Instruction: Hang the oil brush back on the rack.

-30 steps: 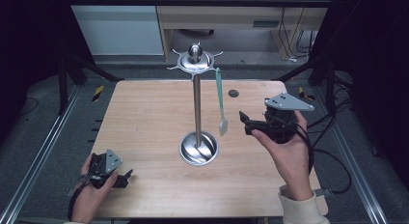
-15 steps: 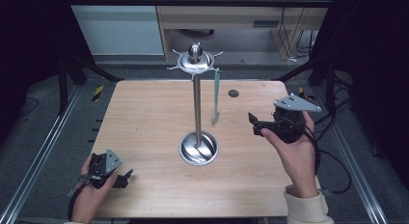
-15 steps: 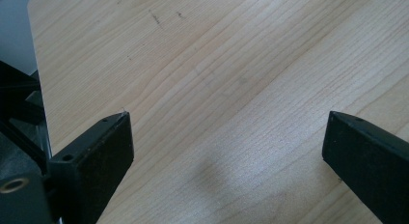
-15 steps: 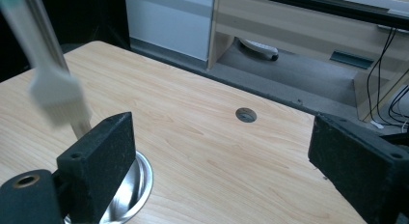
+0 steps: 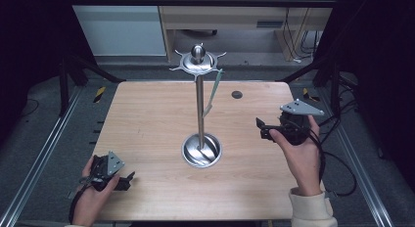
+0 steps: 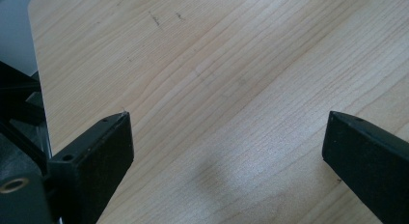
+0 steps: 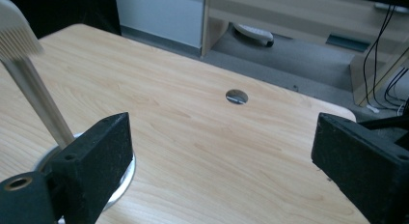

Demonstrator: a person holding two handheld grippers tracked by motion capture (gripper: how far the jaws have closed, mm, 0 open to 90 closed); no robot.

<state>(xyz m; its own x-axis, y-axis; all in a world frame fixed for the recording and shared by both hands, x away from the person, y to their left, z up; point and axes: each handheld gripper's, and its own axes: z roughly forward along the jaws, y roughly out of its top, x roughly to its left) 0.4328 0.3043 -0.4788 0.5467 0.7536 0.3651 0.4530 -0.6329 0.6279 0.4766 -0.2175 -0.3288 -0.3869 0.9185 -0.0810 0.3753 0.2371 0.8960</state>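
We see a pale green utensil [image 5: 212,95] hanging by its top from one hook of the metal stand [image 5: 199,107] in the middle of the frame, dangling just right of the pole above the round base, so it hangs there with nothing gripping it. Our right hand-held gripper [image 5: 259,128], at the right of the frame, has just been opening its jaws, which stand wide apart with nothing between them, well clear of the utensil. Our left hand-held gripper [image 5: 128,179] rests low at the lower left of the counter [image 5: 147,119], jaws apart and empty, probably parked out of the way.
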